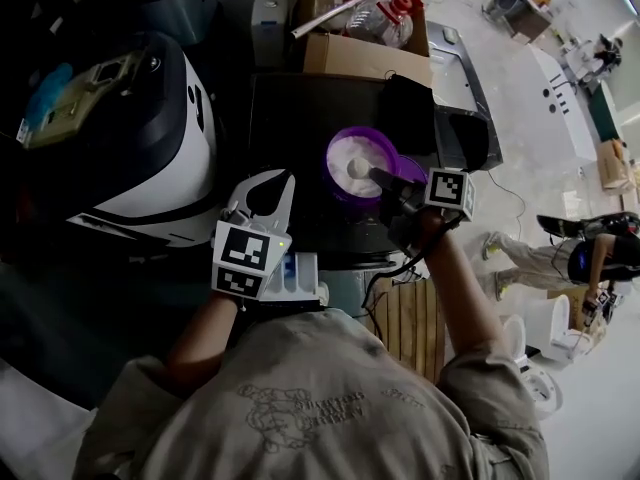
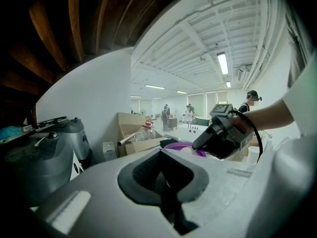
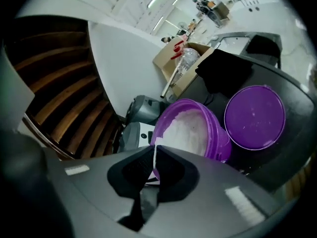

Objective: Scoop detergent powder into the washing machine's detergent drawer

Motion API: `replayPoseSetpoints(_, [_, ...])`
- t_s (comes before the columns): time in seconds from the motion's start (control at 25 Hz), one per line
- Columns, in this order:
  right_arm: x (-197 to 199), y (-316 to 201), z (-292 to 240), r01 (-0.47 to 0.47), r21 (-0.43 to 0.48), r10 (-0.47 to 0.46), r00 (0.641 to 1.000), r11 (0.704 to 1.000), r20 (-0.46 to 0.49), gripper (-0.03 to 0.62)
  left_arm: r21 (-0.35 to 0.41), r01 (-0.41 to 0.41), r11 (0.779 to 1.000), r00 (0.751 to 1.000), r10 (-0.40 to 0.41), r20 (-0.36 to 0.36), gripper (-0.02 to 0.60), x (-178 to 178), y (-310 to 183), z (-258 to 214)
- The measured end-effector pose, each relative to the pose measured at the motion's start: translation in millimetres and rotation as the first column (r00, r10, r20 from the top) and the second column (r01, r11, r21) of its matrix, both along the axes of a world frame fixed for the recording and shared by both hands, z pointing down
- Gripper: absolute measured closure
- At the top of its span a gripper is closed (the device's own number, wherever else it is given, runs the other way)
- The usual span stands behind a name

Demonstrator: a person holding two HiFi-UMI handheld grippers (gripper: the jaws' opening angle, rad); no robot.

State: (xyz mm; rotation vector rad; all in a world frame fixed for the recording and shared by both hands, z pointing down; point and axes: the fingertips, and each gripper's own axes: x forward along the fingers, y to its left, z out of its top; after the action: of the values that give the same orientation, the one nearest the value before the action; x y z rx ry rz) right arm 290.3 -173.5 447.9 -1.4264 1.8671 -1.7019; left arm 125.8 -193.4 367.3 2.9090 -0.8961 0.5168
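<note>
A purple tub (image 1: 350, 158) of white detergent powder stands on a dark tabletop (image 1: 290, 118); the same tub (image 3: 190, 133) fills the middle of the right gripper view. My right gripper (image 1: 378, 177) reaches over the tub's rim, shut on the thin white handle of a scoop (image 3: 154, 155) whose bowl (image 1: 358, 168) rests in the powder. The purple lid (image 3: 255, 117) lies beside the tub. My left gripper (image 1: 268, 180) hovers left of the tub, jaws together and empty. Just below it sits the white detergent drawer (image 1: 303, 276). In the left gripper view, the right gripper (image 2: 220, 133) is seen over the tub (image 2: 185, 147).
A white and black washing machine (image 1: 150, 138) stands at the left. Behind the table an open cardboard box (image 1: 360, 23) holds a plastic bottle. A black bag (image 1: 420, 108) lies on the table's far right. A wooden slatted stool (image 1: 410, 318) stands near my right arm.
</note>
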Motion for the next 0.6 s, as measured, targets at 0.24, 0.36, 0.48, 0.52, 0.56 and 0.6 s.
replayPoseSetpoints(0.24, [-3.3,11.0,-13.6,-0.082,0.082,0.065,0.980,0.993,0.190,0.557,0.024,-0.008,1.000,1.000,0.008,0.006,0.581,-2.2,3.3,-9.4])
replayPoseSetpoints(0.36, [-9.3,17.0,-24.6,-0.104,0.122,0.067,0.959,0.987,0.275,0.557,0.037,-0.011,0.999,1.000,0.011,0.005,0.581,-4.7,2.6,-13.9])
replayPoseSetpoints(0.48, [-16.6,25.3,-37.7,-0.104,0.162,0.041,0.935,0.981,0.351,0.557,0.036,-0.023,0.999,0.999,0.024,-0.034,0.581,-4.9,4.6,-20.9])
replayPoseSetpoints(0.52, [-19.9,28.4,-43.2,-0.098,0.177,0.025,0.927,0.979,0.375,0.557,0.031,-0.029,0.999,0.998,0.031,-0.053,0.581,-4.7,6.0,-23.8])
replayPoseSetpoints(0.56, [-23.5,31.6,-48.6,-0.092,0.193,0.008,0.918,0.977,0.397,0.557,0.029,-0.035,0.999,0.997,0.037,-0.071,0.581,-4.8,7.1,-26.7])
replayPoseSetpoints(0.6, [-27.3,34.8,-53.5,-0.085,0.208,-0.009,0.909,0.974,0.416,0.557,0.030,-0.039,0.999,0.995,0.042,-0.085,0.581,-5.4,8.0,-29.1])
